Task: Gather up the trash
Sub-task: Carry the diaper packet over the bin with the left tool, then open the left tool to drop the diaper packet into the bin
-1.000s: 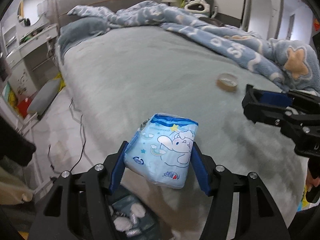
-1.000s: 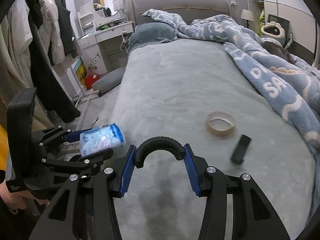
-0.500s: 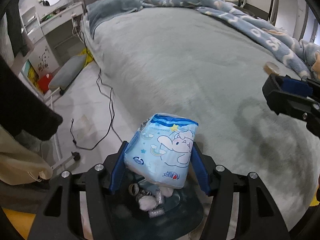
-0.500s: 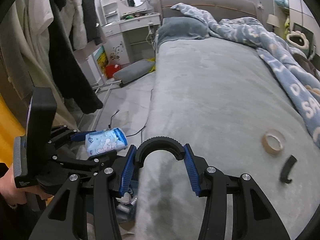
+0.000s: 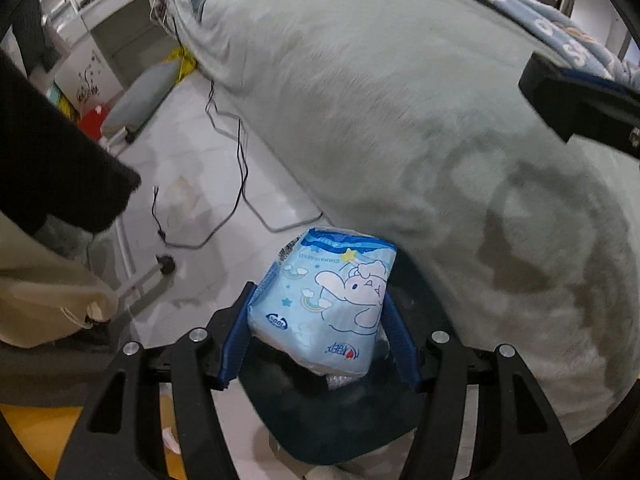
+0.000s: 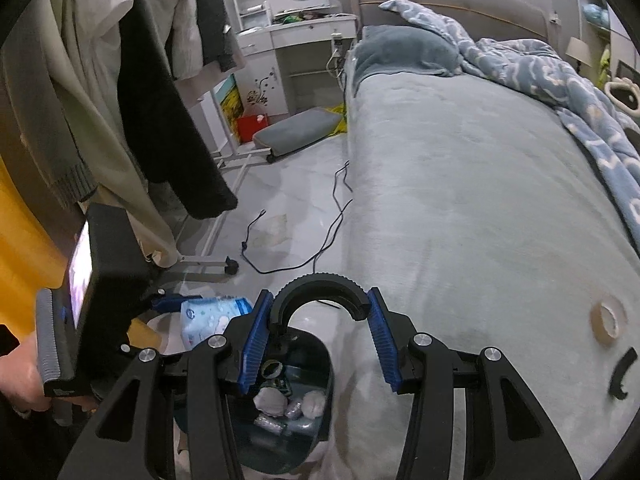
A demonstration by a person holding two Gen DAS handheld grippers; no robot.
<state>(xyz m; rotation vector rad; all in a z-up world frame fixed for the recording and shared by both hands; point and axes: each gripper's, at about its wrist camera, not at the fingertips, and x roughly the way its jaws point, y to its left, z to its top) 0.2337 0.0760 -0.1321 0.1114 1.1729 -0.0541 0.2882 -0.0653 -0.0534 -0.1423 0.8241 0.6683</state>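
My left gripper (image 5: pixel 320 312) is shut on a light blue tissue pack (image 5: pixel 324 300) with a cartoon print. It holds the pack just above a dark bin (image 5: pixel 332 420) on the floor beside the bed. The pack also shows in the right wrist view (image 6: pixel 212 316), left of the bin (image 6: pixel 280 400), which holds crumpled wrappers and tissues. My right gripper (image 6: pixel 318 328) is shut on a black half-ring piece (image 6: pixel 319 292) and hovers over the bin's far edge.
A grey bed (image 6: pixel 460 200) fills the right side, with a tape roll (image 6: pixel 608 318) and a black curved piece (image 6: pixel 622 372) on it. A black cable (image 5: pixel 236 184) lies on the floor. Clothes hang on a rack (image 6: pixel 132 80) at left.
Both grippers have swung left, off the bed and down toward the floor. The tissue pack is now over the bin, and the half-ring piece is above the bin's edge.
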